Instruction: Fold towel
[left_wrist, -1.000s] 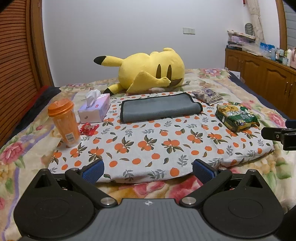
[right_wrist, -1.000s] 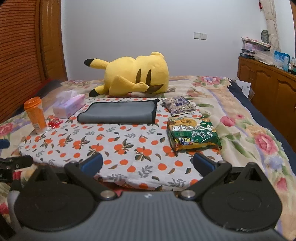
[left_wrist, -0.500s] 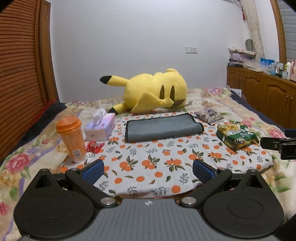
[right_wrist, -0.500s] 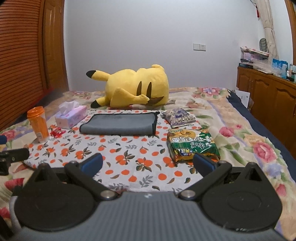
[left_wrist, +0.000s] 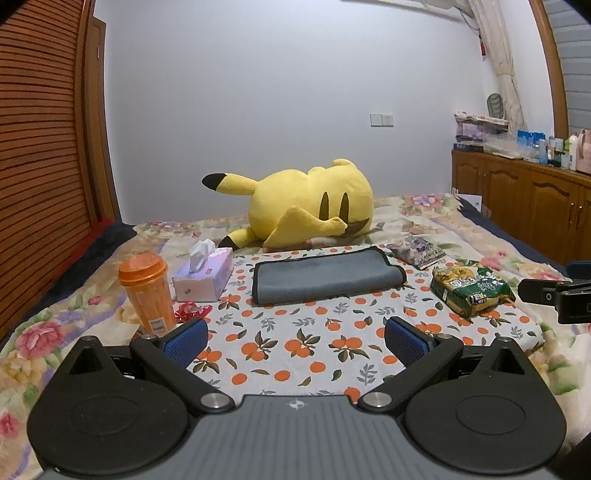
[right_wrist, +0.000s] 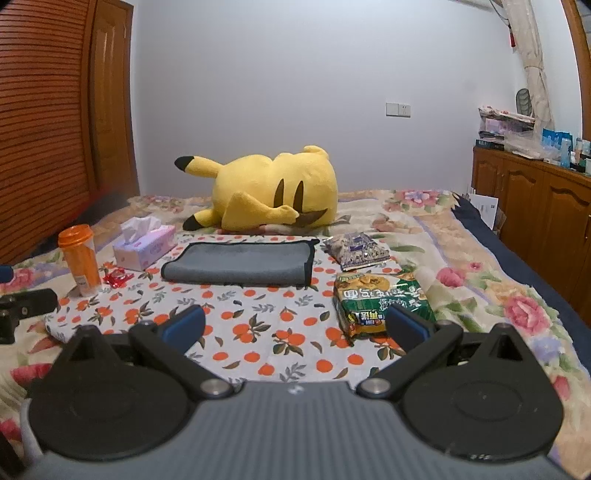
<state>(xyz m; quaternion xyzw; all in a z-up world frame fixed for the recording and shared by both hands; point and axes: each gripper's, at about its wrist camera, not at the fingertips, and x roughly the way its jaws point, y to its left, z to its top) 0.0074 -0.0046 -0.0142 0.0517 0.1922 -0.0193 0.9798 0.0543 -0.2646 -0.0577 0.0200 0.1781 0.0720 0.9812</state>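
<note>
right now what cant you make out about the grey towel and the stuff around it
- Grey towel with black trim: layer count hidden by its own top fold, both views.
- Small red wrapper: print too small.
- Green snack bag: near end covered by the right gripper finger.
- Orange lidded cup: base hidden behind a left gripper finger.

I noted my tongs' fingers (left_wrist: 184, 339) were blue-padded on black arms. The towel (left_wrist: 325, 277) was grey with black edging. The cloth (left_wrist: 295, 343) under it was white, printed with oranges and leaves. The bedspread (right_wrist: 480, 273) was floral, pink on cream. The plush (left_wrist: 310, 210) was yellow, black-tipped. The cup (left_wrist: 147, 291) was orange; the snack bag (right_wrist: 380, 302) green.
</note>
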